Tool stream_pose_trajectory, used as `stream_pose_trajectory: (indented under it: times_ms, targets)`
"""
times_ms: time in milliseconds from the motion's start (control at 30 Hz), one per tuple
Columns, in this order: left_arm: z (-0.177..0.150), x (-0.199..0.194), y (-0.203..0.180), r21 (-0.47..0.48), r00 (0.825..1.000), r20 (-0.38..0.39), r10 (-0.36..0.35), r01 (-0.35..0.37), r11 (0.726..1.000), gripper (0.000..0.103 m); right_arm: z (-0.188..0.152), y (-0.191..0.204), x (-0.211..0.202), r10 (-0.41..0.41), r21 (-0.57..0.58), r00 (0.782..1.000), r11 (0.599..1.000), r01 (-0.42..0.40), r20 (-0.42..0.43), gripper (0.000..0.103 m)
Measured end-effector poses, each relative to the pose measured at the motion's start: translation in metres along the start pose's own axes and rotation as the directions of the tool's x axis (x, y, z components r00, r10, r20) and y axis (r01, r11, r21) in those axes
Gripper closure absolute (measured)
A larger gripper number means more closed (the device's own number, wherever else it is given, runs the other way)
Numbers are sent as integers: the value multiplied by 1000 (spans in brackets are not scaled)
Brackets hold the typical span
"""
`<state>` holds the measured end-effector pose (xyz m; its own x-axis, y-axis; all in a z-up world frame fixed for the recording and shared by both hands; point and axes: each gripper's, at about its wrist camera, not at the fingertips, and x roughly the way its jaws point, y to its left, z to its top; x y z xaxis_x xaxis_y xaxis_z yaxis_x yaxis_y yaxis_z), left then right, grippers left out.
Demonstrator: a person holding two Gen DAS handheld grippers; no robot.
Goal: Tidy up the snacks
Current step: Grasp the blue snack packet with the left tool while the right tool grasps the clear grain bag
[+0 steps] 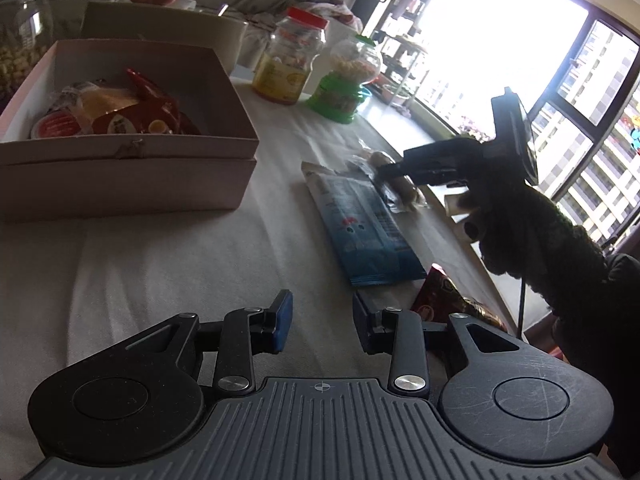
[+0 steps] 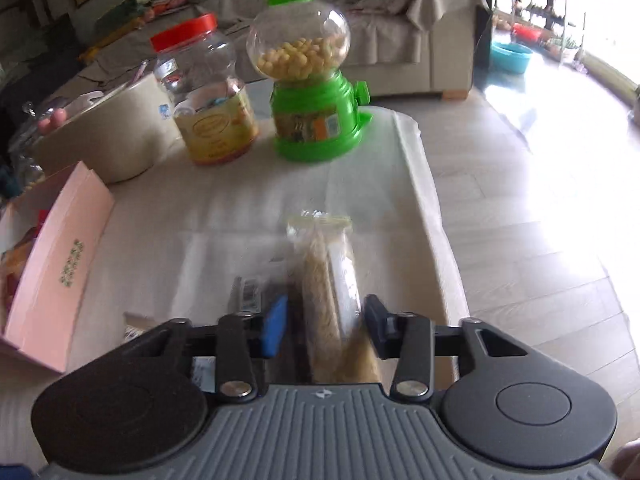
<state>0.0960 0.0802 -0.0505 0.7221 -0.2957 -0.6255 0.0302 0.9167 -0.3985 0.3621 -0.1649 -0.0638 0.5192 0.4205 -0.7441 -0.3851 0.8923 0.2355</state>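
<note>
Right gripper (image 2: 324, 328) has clamped a clear snack packet (image 2: 326, 280) low in the frame's centre; left gripper (image 1: 322, 322) hangs narrow, empty. Next, probably: carry it to the box (image 2: 60, 264) at left.

My left tongs (image 1: 322, 322) are matte black: two jointed link arms with round silver screws at the pivots, one finger faced with a blue pad (image 1: 282, 322). Behind them sits a grey ribbed plate with a small crosshair mark, flanked by two round black housings, the right one scratched. My right tongs (image 2: 324, 330) are built the same, blue pad and silver screws alike. My right hand (image 1: 516, 216) wears a dark knitted sleeve with a ribbed cuff.
</note>
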Motion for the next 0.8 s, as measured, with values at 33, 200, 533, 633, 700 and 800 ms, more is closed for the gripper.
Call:
stream_pose_trajectory:
  times_ms: [33, 200, 533, 633, 700, 800]
  targets:
    - [1, -1, 2, 0, 1000, 4, 3, -3, 1000, 66, -5, 3, -5, 3, -18, 1000, 1000, -4, -6, 74]
    - [11, 12, 1, 4, 1000, -3, -2, 2, 1000, 66, -38, 4, -51, 54, -43, 999, 998, -54, 1, 74]
    - [55, 92, -2, -61, 1000, -14, -6, 5, 998, 66, -92, 27, -70, 68, -94, 998, 993, -67, 7, 74]
    - [57, 108, 1, -111, 998, -29, -52, 48, 993, 66, -93, 29, -69, 118, -74, 993, 990, -117, 11, 74]
    - [57, 111, 1, -116, 998, -10, -54, 53, 992, 63, -92, 34, -67, 137, -81, 991, 987, -136, 7, 74]
    - [57, 104, 4, -117, 999, -9, -48, 46, 992, 62, -91, 45, -66, 147, -101, 989, 984, -146, 0, 74]
